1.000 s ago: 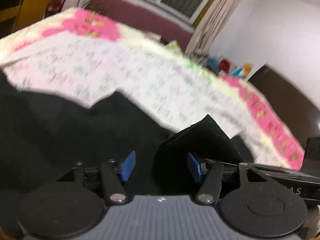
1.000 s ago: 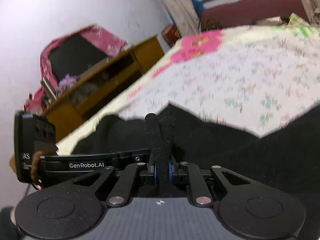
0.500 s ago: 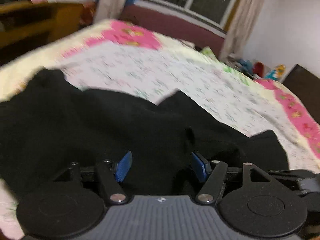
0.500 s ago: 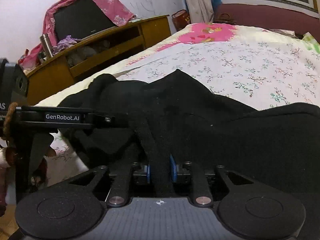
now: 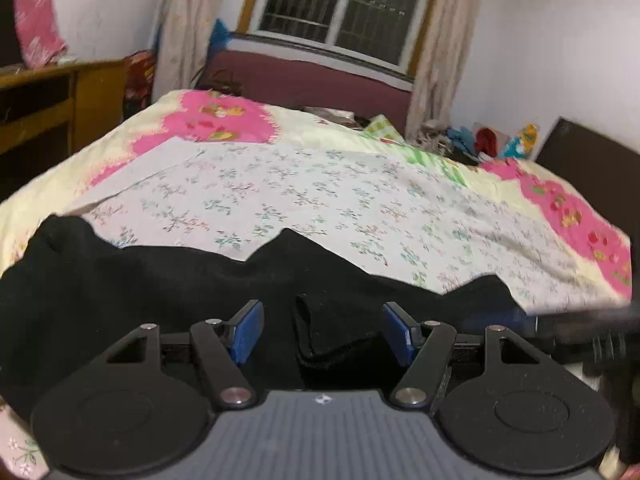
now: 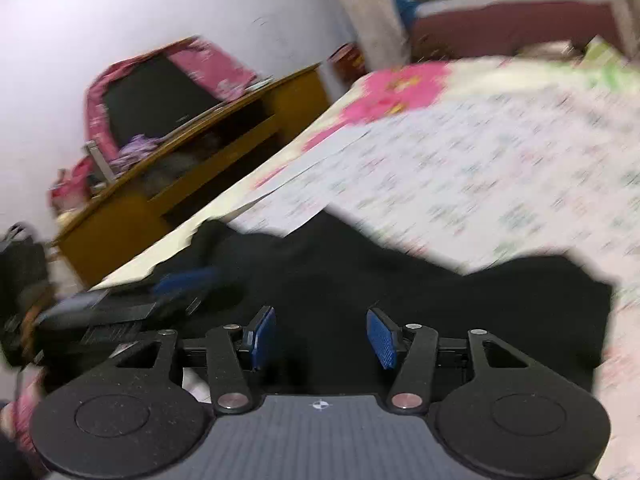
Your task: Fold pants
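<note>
Black pants (image 5: 160,288) lie spread across the near part of a flowered bed sheet (image 5: 320,192). My left gripper (image 5: 322,332) stands open just above them. A raised fold of the black cloth sits between its blue pads (image 5: 248,332), which do not press on it. In the right wrist view the same pants (image 6: 480,300) fill the foreground. The jaws of my right gripper (image 6: 321,336) are opening over the cloth, with nothing pinched between them. The left gripper (image 6: 120,312) shows blurred at the left there.
A wooden cabinet (image 6: 192,184) with a cloth-draped television (image 6: 156,96) stands left of the bed. A window and a maroon wall are behind it. Bright clutter (image 5: 480,140) and a dark board (image 5: 580,152) lie at the far right. The sheet (image 6: 500,168) beyond the pants is bare.
The right gripper was shut on a standing fold of black cloth; its jaws have parted and the fold has dropped out. The left view swung and levelled, and the pants now lie flatter.
</note>
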Motion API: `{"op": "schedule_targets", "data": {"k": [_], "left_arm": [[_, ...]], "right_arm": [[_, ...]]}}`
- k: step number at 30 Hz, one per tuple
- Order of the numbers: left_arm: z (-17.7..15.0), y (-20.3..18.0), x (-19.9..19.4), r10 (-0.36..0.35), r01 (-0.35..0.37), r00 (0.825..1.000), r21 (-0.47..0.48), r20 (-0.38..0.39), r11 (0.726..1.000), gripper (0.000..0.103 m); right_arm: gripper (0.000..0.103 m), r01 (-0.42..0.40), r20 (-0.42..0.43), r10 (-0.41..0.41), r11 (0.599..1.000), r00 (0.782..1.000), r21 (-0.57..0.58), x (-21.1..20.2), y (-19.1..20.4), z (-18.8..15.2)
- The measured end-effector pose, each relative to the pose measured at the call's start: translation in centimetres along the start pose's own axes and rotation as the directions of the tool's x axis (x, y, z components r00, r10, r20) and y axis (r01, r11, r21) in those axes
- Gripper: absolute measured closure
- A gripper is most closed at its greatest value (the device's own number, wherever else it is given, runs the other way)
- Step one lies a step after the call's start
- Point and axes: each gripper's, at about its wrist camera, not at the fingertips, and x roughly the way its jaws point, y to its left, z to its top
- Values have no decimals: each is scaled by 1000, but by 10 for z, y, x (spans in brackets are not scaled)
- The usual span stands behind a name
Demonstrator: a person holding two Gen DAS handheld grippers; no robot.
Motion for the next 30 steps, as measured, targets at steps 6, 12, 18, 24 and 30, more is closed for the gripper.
{"op": "schedule_targets", "data": {"k": [6,12,18,24,30], "left_arm": [[-7,-19,-7,-107,112,992,70,-67,991,30],[-16,-49,-10,-186,185,982,105,3,977,29],[-24,-70,45,-239,249,967,137,-84,959,27],[-43,-67,88,-97,149,980,321,-174,935,25],[-40,-50,58,-3,61,988,384,-151,921,25]], "right_arm": [[63,137,60,-133,988,989,-72,-22,-16,6],[54,195,11,-202,925,979,-326,-11,-52,49],[68,191,-100,-243,911,965,-365,10,-78,31],[65,275,-134,-339,895,931,-351,28,-104,7],[56,359,-129,-409,887,903,-291,10,-115,13]]}}
